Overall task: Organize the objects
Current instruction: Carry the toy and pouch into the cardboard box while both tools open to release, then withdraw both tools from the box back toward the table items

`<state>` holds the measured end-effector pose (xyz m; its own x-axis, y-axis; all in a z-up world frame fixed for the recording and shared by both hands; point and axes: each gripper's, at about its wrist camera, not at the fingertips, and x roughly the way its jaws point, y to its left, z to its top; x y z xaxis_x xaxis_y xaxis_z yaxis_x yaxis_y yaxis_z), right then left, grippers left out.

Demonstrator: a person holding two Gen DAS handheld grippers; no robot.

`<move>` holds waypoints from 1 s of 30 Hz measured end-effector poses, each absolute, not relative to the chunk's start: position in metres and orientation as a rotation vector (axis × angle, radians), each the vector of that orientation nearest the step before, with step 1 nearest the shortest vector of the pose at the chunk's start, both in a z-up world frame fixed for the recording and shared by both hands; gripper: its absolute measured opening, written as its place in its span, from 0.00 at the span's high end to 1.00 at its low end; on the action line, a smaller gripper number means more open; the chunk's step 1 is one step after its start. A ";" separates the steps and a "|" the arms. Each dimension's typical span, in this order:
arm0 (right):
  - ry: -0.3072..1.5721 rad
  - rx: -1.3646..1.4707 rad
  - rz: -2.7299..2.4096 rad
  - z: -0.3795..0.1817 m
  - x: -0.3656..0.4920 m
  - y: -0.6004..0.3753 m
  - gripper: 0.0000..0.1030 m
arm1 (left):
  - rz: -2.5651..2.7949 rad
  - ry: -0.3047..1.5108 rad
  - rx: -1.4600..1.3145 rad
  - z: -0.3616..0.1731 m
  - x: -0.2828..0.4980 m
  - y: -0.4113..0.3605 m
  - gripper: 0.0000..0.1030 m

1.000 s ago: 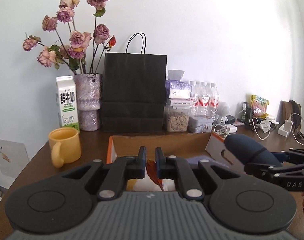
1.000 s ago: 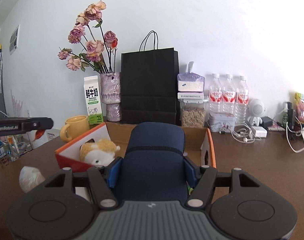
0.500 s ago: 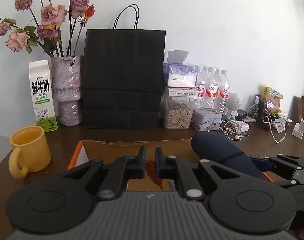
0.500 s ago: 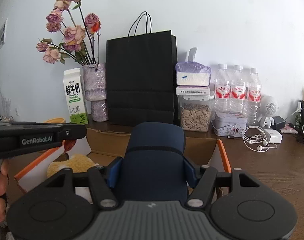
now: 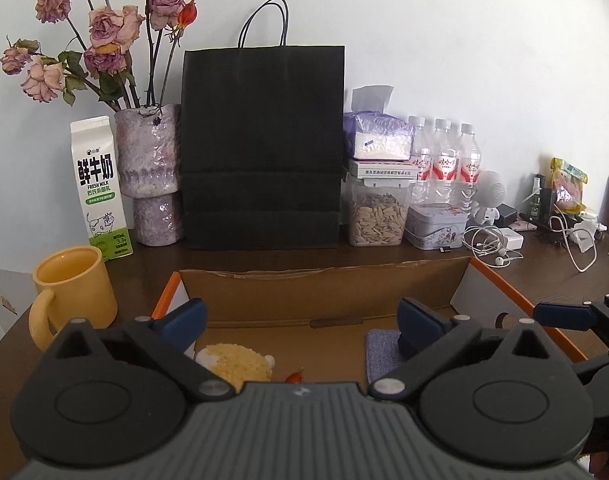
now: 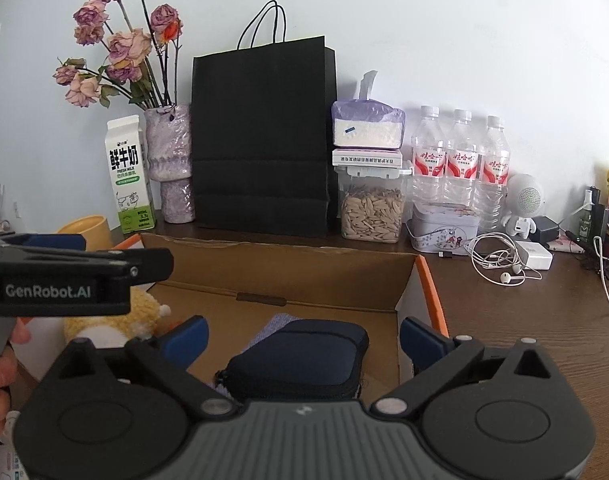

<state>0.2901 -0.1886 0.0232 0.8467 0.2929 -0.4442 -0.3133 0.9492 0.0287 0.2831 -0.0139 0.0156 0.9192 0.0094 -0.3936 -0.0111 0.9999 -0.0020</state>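
An open cardboard box (image 5: 324,292) with orange edges lies under both grippers. My left gripper (image 5: 302,324) is opening, its jaws wide with nothing between the pads. Below it lie a yellow plush toy (image 5: 232,364), a small red-orange thing (image 5: 294,377) and a purple cloth (image 5: 378,350). My right gripper (image 6: 304,338) is opening too. A navy pouch (image 6: 300,364) lies in the box (image 6: 284,272) between its fingers, free of the pads, on the purple cloth (image 6: 276,322). The left gripper (image 6: 64,280) shows at left above the plush toy (image 6: 116,324).
Behind the box stand a black paper bag (image 5: 262,144), a vase of dried roses (image 5: 150,172), a milk carton (image 5: 98,188) and a yellow mug (image 5: 74,288). To the right are a seed jar (image 5: 378,216), water bottles (image 5: 444,160), a tin (image 5: 436,226) and earphone cables (image 6: 500,264).
Both grippers went from shut to wide open. The left let go of the red-orange thing and the right let go of the navy pouch. Both things now lie in the box.
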 end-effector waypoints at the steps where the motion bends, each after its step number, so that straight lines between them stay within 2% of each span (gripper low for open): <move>1: 0.459 -0.047 0.320 0.023 0.289 -0.188 0.01 | 0.013 0.403 -0.004 0.016 0.283 -0.015 0.00; 16: 0.426 -0.056 0.331 0.034 0.270 -0.194 0.00 | 0.000 0.394 -0.035 0.027 0.263 -0.015 0.00; 30: 0.402 -0.065 0.296 0.043 0.212 -0.215 0.00 | -0.038 0.374 -0.025 0.037 0.203 -0.011 0.00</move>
